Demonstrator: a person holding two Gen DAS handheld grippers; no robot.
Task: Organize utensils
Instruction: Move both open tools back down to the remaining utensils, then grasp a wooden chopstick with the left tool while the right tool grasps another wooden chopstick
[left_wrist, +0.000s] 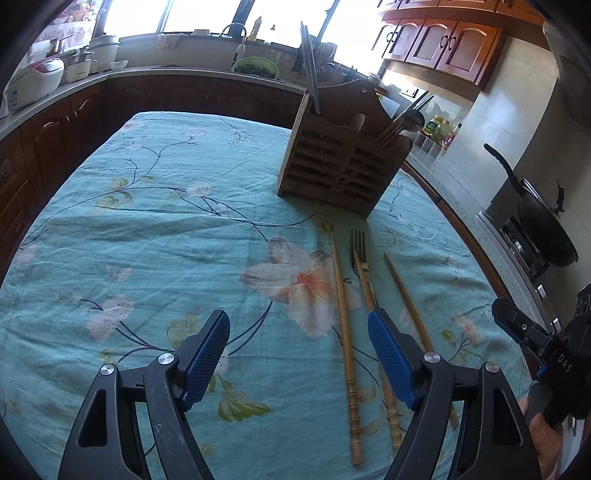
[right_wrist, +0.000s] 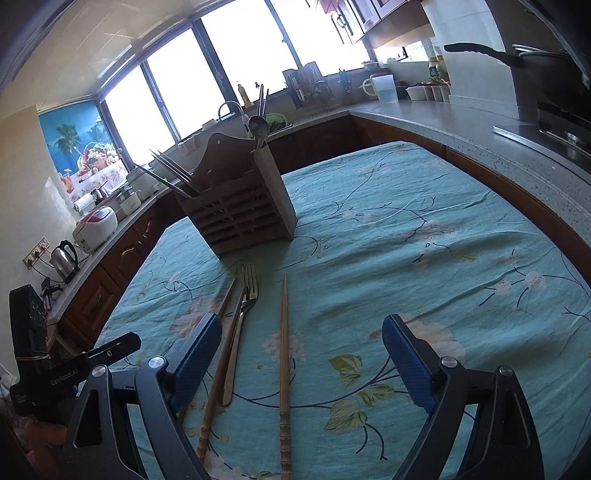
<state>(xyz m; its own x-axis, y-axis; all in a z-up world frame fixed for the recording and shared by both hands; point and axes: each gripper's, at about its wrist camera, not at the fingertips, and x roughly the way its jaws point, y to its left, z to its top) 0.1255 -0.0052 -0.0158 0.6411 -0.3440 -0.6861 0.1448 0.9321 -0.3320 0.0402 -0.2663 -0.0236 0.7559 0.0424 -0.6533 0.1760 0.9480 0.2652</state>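
A wooden utensil holder (left_wrist: 340, 162) stands on the teal floral tablecloth (left_wrist: 166, 240); it holds a spoon (left_wrist: 410, 122) and metal chopsticks (left_wrist: 310, 74). In front of it lie a fork (left_wrist: 360, 258) and two wooden chopsticks (left_wrist: 345, 325) (left_wrist: 408, 299). My left gripper (left_wrist: 299, 354) is open and empty, low over the cloth, left of the fork. In the right wrist view the holder (right_wrist: 240, 206), fork (right_wrist: 243, 299) and two chopsticks (right_wrist: 284, 350) (right_wrist: 218, 365) show too. My right gripper (right_wrist: 301, 354) is open and empty above the right chopstick.
Kitchen counters surround the table. A wok (left_wrist: 543, 218) sits on the stove at the right. A rice cooker (right_wrist: 96, 225) and a kettle (right_wrist: 64, 260) stand on the left counter. The right gripper's body (left_wrist: 546, 350) shows at the left view's right edge.
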